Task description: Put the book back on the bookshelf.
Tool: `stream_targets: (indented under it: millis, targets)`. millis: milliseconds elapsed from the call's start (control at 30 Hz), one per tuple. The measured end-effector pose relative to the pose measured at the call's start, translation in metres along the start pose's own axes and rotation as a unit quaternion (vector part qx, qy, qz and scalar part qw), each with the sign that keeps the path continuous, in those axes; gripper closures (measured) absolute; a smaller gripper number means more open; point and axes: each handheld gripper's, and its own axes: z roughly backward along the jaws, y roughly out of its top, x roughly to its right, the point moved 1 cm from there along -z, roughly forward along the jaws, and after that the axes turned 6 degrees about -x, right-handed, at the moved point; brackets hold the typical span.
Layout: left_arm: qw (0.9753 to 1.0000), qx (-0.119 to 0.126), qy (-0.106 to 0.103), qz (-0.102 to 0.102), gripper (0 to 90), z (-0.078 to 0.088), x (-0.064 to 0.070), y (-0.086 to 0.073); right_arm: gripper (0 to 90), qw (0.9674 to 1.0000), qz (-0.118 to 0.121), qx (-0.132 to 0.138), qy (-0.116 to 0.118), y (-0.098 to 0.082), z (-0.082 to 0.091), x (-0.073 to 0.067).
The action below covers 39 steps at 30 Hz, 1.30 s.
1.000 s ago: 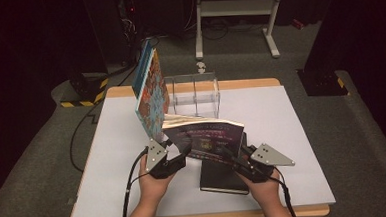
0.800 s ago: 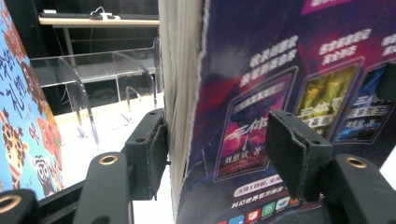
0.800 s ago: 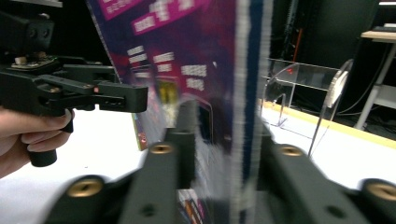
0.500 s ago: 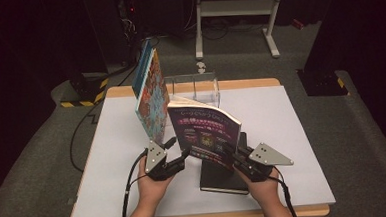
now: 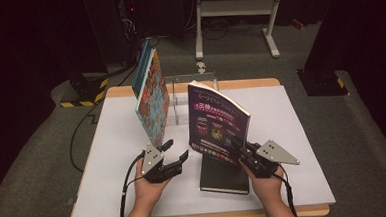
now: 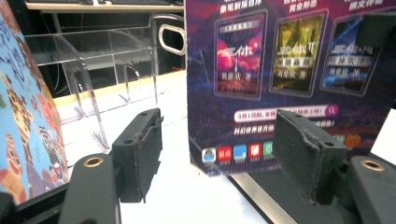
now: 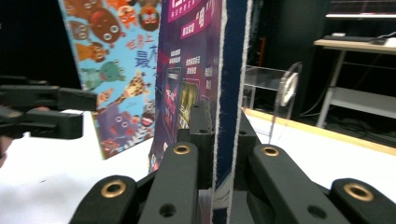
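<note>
A purple paperback stands upright on the white table, its cover towards me. My right gripper is shut on its lower right edge; in the right gripper view the book's edge rises from between the closed jaws of that gripper. My left gripper sits at the book's lower left corner. Its jaws have just been opening, and the pads stand apart from the cover without pressing it. A black notebook lies flat under the book.
A colourful picture book leans upright at the left against a clear acrylic rack at the table's back. That rack has empty slots. Bare table spreads right of the paperback. Cables and a stand sit on the floor beyond.
The purple paperback has swung from a low slant, cover upward, to standing upright. Both hands stayed nearly in place, and the left jaws have spread a little.
</note>
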Motion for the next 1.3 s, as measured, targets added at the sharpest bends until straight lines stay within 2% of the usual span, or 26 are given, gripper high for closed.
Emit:
stream_targets:
  millis: [233,433,533,600,767,900,933,1033,1200,1300]
  targets:
    - [1.0000,-0.005,0.005,0.002,33.3,-0.002,0.000,-0.001,84.0,0.9993,-0.008,0.012,-0.034,-0.002,0.002,0.009]
    - [1.0000,0.003,0.004,0.002,31.6,0.000,-0.001,0.001,84.0,0.9977,-0.016,0.026,-0.060,0.000,0.005,0.015]
    - [1.0000,0.002,0.000,0.006,30.8,0.001,0.000,0.002,83.9,0.9973,-0.019,0.028,-0.065,0.001,0.006,0.018]
    - [1.0000,0.004,-0.003,0.003,29.6,0.001,0.002,0.003,83.9,0.9968,-0.029,0.032,-0.067,-0.002,0.007,0.020]
    - [0.9997,0.013,-0.019,0.001,27.1,0.003,0.011,0.007,83.6,0.9972,-0.036,0.031,-0.058,-0.003,0.006,0.014]
    - [0.9994,0.016,-0.029,-0.007,26.0,0.006,0.018,0.011,83.5,0.9975,-0.030,0.028,-0.057,-0.003,0.006,0.005]
    - [0.9990,0.021,-0.040,0.000,25.6,0.007,0.024,0.014,83.5,0.9977,-0.030,0.025,-0.054,-0.003,0.006,0.003]
    - [0.9984,0.025,-0.051,-0.004,24.8,0.009,0.031,0.018,83.5,0.9978,-0.036,0.026,-0.050,-0.002,0.007,-0.001]
    - [0.9966,0.031,-0.075,0.012,24.2,0.007,0.045,0.024,83.5,0.9975,-0.045,0.026,-0.047,0.000,0.009,-0.008]
    - [0.9952,0.030,-0.093,0.008,23.4,0.004,0.058,0.026,83.4,0.9978,-0.039,0.025,-0.046,-0.001,0.009,-0.017]
